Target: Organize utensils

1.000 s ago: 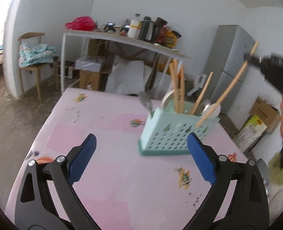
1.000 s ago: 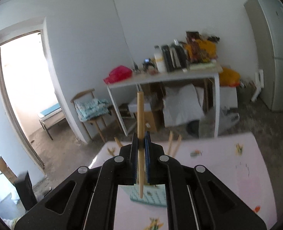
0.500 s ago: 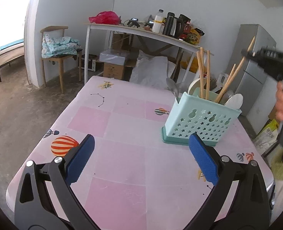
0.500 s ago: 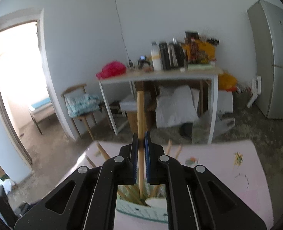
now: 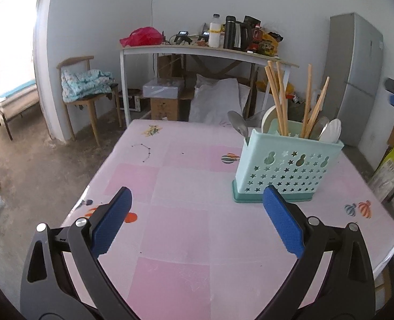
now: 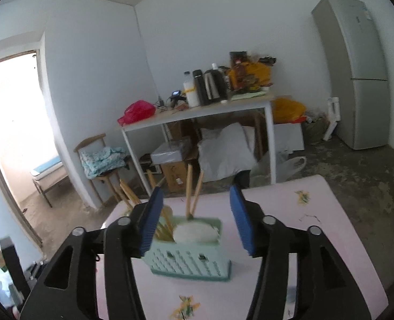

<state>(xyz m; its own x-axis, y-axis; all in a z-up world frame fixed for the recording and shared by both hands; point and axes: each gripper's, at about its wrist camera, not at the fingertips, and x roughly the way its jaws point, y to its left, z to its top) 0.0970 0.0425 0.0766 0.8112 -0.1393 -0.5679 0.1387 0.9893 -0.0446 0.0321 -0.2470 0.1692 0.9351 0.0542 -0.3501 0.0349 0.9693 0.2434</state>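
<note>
Utensil caddy (image 5: 286, 172) at 2 o'clock on pink table (image 5: 186, 229) holds chopsticks (image 5: 277, 98) and spoons (image 5: 330, 132). No loose utensils visible; looks near done. Left gripper (image 5: 197, 217) spread, empty; right gripper (image 6: 194, 220) opening, nothing between.

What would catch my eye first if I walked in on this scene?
Probably the mint-green utensil caddy, bristling with wooden chopsticks and spoons, standing on the pink tablecloth toward its far right. Two blue-padded grippers frame it: the left gripper gapes empty nearby, while the right gripper is opening just above it, nothing between its pads.
</note>
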